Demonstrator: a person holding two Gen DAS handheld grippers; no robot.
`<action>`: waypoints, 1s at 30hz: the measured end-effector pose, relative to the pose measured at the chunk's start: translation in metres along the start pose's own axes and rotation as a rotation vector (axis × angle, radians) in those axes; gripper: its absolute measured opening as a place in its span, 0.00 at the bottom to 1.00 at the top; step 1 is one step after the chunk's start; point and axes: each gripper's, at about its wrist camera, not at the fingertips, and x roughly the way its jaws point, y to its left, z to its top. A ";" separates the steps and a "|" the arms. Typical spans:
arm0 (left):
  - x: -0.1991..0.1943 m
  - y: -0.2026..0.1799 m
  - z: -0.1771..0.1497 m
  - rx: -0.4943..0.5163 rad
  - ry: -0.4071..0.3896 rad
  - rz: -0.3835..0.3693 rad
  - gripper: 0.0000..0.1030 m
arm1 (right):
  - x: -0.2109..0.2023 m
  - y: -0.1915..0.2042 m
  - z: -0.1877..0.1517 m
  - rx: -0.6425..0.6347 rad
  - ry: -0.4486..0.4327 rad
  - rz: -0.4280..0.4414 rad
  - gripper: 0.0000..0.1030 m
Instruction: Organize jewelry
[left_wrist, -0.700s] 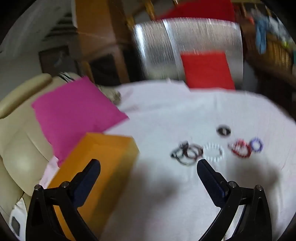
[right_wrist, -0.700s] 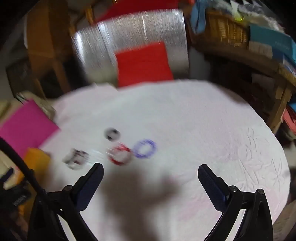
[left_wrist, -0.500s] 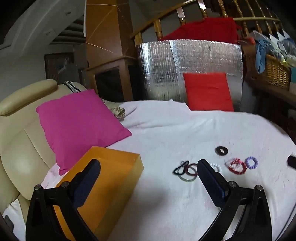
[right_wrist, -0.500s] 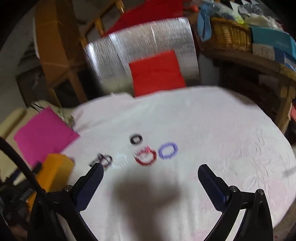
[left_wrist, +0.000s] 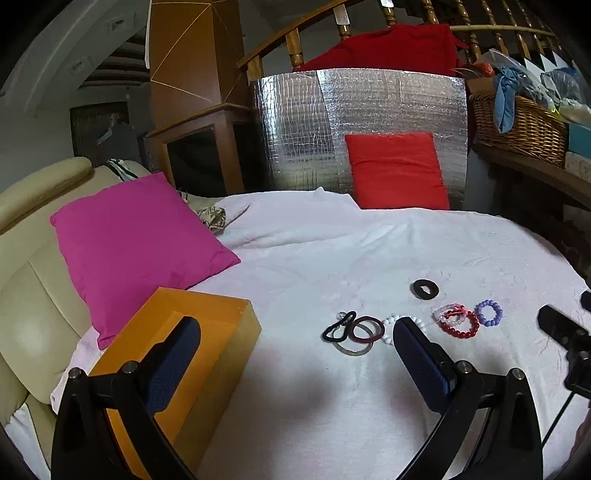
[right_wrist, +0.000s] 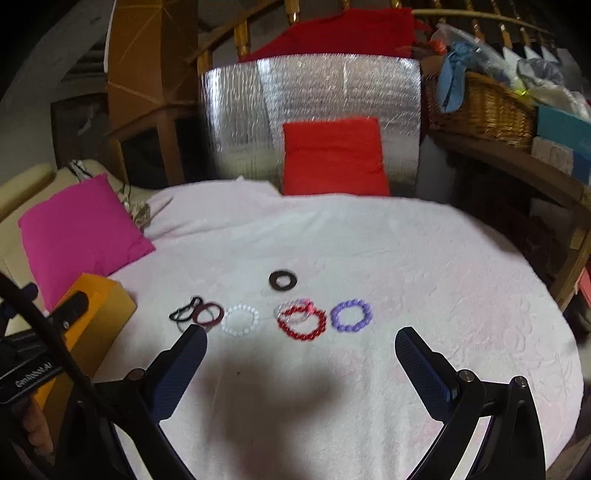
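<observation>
L gripper (left_wrist: 295, 354) is hanging wide open w/ nothing between its blue pads, above the white cloth (left_wrist: 369, 251); its left finger is sitting over the orange box (left_wrist: 207, 325) at the cloth's left edge. R gripper (right_wrist: 301, 363) is likewise gaping, empty, just short of the jewelry row. Row is lying mid-cloth, L to R: black loop (right_wrist: 184, 310) and maroon ring (right_wrist: 210, 314) overlapping, white bead bracelet (right_wrist: 242, 319), red bead bracelet (right_wrist: 303, 325) w/ a pink one lying on it, purple bead bracelet (right_wrist: 351, 315). Black flat ring (right_wrist: 283, 279) is sitting behind the row, apart. Magenta cushion (left_wrist: 136, 251) is leaning on a cream sofa (left_wrist: 33, 295); red cushion (left_wrist: 397, 170) is propped vs. silver foil panel (left_wrist: 314, 129). Wicker basket (right_wrist: 480, 107) is on a shelf at right. Writing on the L gripper's body in the right view is too blurred to read.
</observation>
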 end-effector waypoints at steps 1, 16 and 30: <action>0.000 0.001 0.000 -0.023 0.003 -0.011 1.00 | -0.005 -0.001 0.000 -0.004 -0.030 -0.009 1.00; 0.005 -0.009 -0.002 -0.036 0.013 0.010 1.00 | -0.011 -0.026 -0.003 0.021 -0.064 -0.032 1.00; 0.015 -0.008 -0.004 -0.045 0.028 0.017 1.00 | 0.012 -0.048 -0.005 0.156 0.039 0.018 1.00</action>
